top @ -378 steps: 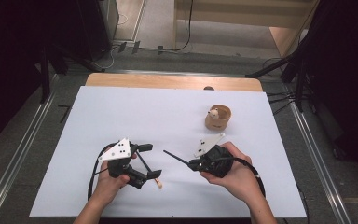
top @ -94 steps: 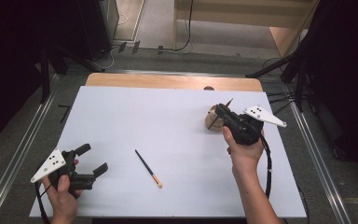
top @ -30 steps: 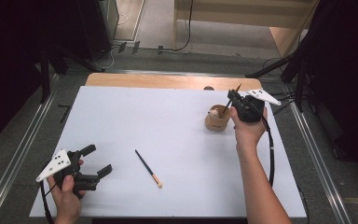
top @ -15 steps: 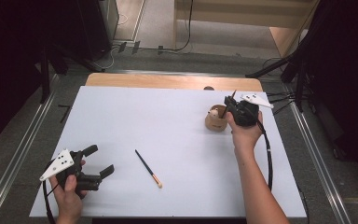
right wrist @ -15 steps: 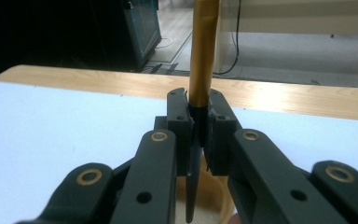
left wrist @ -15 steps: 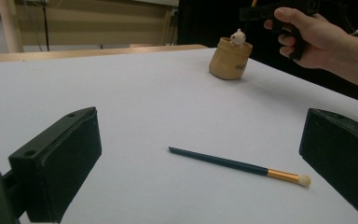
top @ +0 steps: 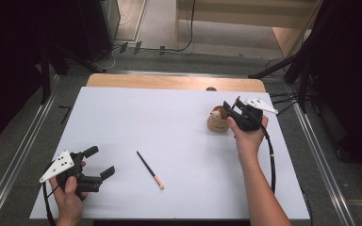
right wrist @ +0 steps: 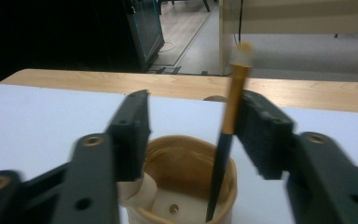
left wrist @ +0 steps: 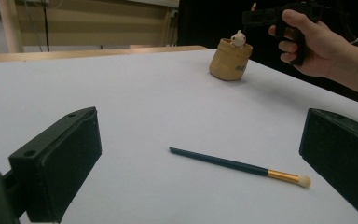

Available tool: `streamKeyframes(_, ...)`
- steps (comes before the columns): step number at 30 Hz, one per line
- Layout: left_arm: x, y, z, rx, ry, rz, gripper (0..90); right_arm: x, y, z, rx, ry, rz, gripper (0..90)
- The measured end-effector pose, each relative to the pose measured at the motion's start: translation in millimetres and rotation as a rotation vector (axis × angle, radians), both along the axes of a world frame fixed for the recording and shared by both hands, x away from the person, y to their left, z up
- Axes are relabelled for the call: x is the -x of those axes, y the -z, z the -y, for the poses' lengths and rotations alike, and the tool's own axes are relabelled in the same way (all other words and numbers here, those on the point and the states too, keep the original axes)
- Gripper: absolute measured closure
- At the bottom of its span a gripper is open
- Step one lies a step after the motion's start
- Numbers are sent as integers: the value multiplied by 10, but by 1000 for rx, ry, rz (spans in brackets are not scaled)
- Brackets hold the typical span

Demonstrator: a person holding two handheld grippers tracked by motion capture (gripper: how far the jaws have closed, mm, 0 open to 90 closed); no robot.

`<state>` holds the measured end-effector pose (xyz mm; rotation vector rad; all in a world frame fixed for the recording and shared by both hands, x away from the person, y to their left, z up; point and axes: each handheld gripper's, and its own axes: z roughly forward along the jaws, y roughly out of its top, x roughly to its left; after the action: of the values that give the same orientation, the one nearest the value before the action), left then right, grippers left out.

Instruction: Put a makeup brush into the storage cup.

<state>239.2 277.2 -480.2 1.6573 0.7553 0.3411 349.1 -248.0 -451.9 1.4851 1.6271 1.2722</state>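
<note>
Brush (right wrist: 227, 140) stands in the tan cup (right wrist: 186, 186) at lower centre of the right gripper view, right gripper (right wrist: 193, 121) jaws just opened clear of it — release step; next, fetching the second brush (top: 150, 169) at centre-left — left gripper (top: 99, 162) gapes empty.

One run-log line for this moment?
right gripper: jaws just opened, brush standing in cup | left gripper: open, idle | second brush: lying on table
</note>
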Motion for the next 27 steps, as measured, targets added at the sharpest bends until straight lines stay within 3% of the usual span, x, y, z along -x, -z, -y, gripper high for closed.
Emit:
streamKeyframes(2, 0, 1, -1, -1, 1, 0, 0, 56, -10, 33, -6, -3, -4, 257)
streamKeyframes(8, -1, 1, 10, -7, 3, 1, 0, 273, 44, 124, -5, -41, 25, 111)
streamKeyframes(14, 3, 0, 15, -12, 2, 1, 0, 513, 102, 206, -13, -93, 54, 56)
streamKeyframes(27, -7, 5, -17, -15, -12, 2, 0, 1004, 257, 390, -8, -117, 56, 37)
